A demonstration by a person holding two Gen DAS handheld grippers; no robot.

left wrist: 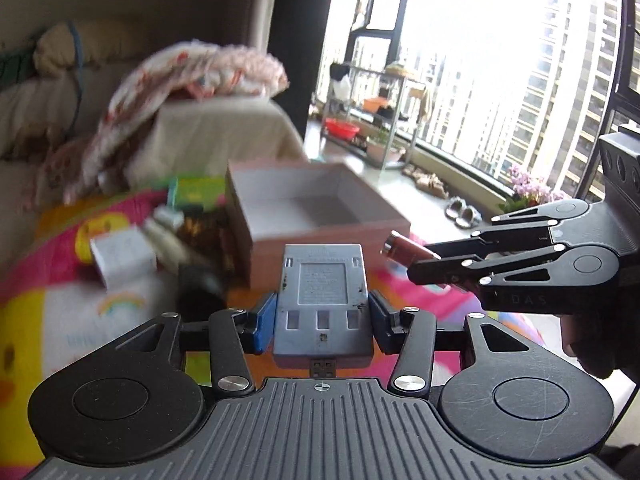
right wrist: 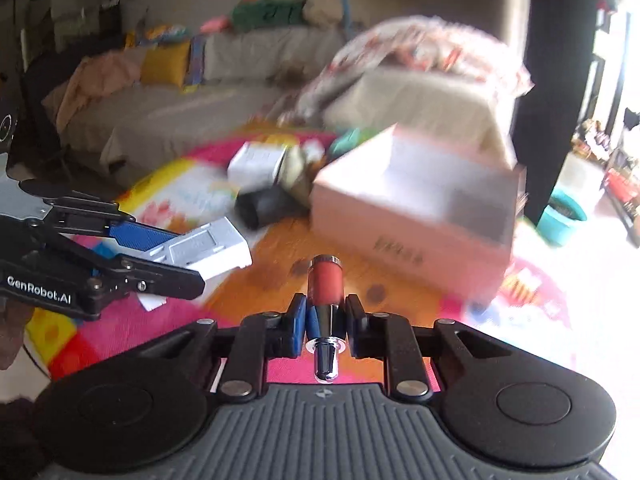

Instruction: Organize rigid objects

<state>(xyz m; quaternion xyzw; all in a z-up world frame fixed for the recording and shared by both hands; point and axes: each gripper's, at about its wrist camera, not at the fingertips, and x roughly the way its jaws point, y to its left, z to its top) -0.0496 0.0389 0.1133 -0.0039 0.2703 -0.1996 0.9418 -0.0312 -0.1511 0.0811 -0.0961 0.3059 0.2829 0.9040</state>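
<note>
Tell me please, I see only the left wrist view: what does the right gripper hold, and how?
Observer: The right gripper is shut on a red tube with a chrome tip, maybe a lip gloss; the chrome tip points back toward the camera.
Operator: Does the pink box carry any marking?
Observer: Yes, the pink box has dark lettering on its side wall, too blurred to read.
Operator: Anything beyond the box on its right?
Observer: A teal pot stands on the floor there.
</note>
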